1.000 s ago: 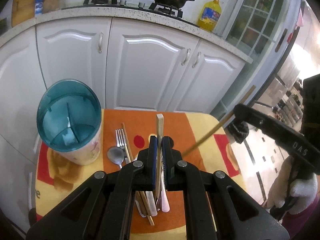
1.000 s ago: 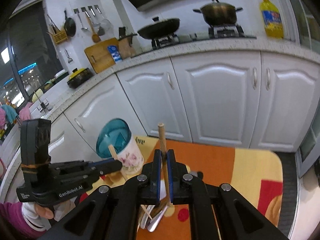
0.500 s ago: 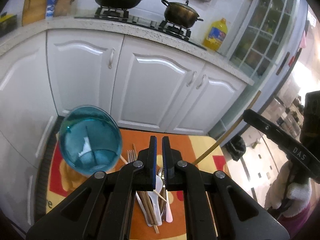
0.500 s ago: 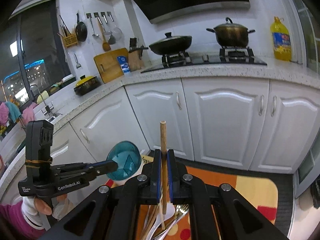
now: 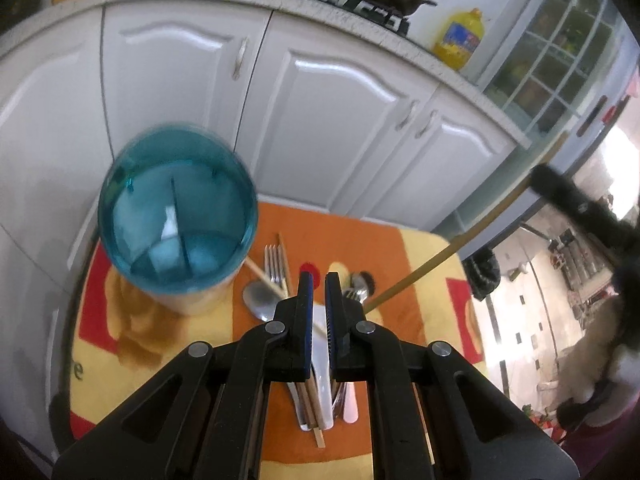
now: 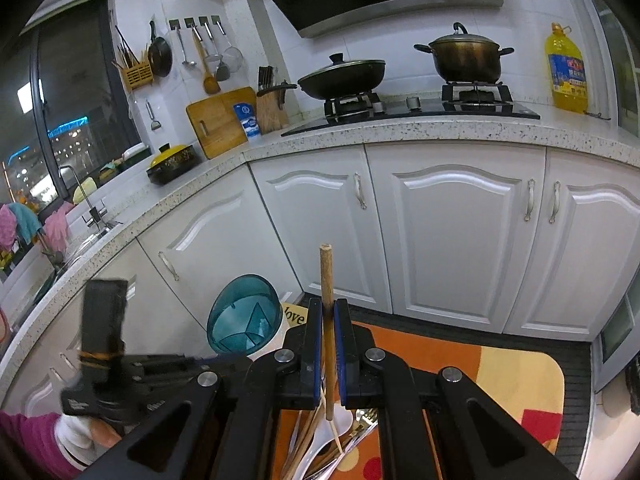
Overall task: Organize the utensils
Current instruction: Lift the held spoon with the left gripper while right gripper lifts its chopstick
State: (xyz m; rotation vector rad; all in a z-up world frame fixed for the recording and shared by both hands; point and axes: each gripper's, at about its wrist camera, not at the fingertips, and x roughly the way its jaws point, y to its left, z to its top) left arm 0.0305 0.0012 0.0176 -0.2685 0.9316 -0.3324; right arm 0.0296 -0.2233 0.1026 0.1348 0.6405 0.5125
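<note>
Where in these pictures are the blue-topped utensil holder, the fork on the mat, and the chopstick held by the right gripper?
utensil holder [image 5: 176, 216]: left wrist view, inner divider.
fork [image 5: 274, 260]: left wrist view, tines.
chopstick [image 6: 327, 280]: right wrist view, upper shaft above the jaws.

Bright indoor light, glare on cabinet doors [image 5: 328, 92], motion blur left view, fisheye-bent edges, dark corners

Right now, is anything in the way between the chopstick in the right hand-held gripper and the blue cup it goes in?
Nothing visible blocks it. The chopstick is pinched in the right hand-held gripper, and the blue cup stands open-topped to its left. The left hand-held gripper reaches in below the cup's rim.
</note>
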